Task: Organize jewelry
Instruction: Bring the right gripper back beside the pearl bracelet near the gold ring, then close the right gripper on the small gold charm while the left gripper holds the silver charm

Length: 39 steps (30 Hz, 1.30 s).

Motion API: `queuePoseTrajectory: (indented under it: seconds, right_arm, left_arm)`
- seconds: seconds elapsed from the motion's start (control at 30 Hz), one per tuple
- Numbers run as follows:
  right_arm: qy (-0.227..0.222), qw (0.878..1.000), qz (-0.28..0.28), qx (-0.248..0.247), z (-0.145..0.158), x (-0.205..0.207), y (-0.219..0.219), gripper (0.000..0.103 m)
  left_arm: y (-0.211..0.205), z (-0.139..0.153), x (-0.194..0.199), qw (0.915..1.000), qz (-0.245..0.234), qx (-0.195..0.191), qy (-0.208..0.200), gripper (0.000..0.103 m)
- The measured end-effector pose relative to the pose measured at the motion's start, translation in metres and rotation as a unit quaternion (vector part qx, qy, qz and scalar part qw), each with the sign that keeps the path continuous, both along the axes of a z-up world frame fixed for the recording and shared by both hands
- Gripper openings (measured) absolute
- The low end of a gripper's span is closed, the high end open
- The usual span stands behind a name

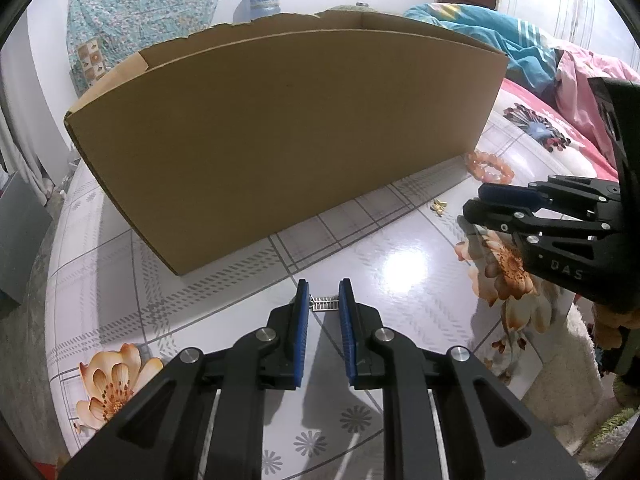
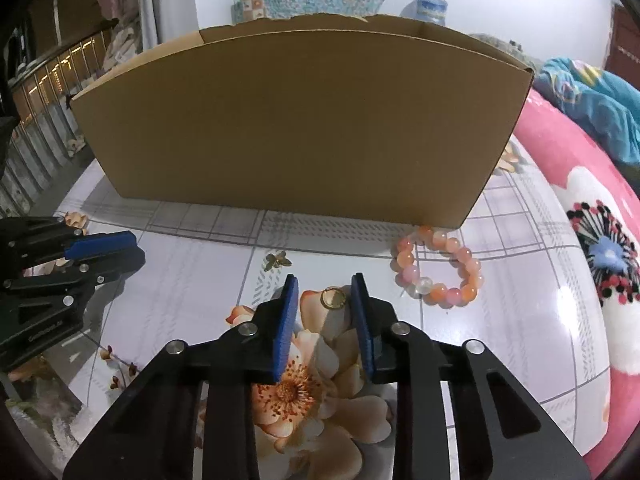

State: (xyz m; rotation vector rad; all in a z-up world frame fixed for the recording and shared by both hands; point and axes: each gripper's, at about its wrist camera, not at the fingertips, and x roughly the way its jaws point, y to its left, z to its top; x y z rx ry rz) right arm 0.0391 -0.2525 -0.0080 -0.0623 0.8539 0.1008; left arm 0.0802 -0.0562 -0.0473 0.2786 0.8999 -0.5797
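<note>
Right wrist — ring between hand-held gripper pads

I count one cardboard box, one beaded bracelet, one gold ring, one small gold butterfly-shaped piece and one small silver ladder-like piece. Two grippers on my rig: left gripper, right gripper. One flowered tablecloth under it all.

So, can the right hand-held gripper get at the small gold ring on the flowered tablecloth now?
Probably yes. The small gold ring lies flat between the fingertips of the right hand-held gripper, with nothing over it; the bead bracelet lies apart.
</note>
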Motion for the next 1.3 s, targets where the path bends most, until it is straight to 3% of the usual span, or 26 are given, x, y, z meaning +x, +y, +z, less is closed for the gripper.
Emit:
queuePoseTrajectory:
  seconds: [0.2, 0.47, 0.67, 1.3]
  right_arm:
    - [0.001, 1.0, -0.003, 0.001, -0.002, 0.003, 0.006, 0.01]
    - [0.002, 1.0, -0.006, 0.017, 0.0, -0.001, 0.008, 0.01]
    - [0.003, 1.0, -0.007, 0.027, 0.01, 0.004, -0.024, 0.009]
    - [0.001, 0.999, -0.008, 0.035, 0.017, -0.001, -0.029, 0.009]
  left_arm:
    - [0.0, 0.0, 0.0, 1.0, 0.0, 0.001, 0.0, 0.014]
    - [0.0, 0.0, 0.0, 1.0, 0.0, 0.002, 0.0, 0.014]
    - [0.0, -0.001, -0.001, 1.0, 0.0, 0.003, -0.001, 0.014]
    - [-0.001, 0.0, -0.001, 1.0, -0.001, 0.003, -0.001, 0.014]
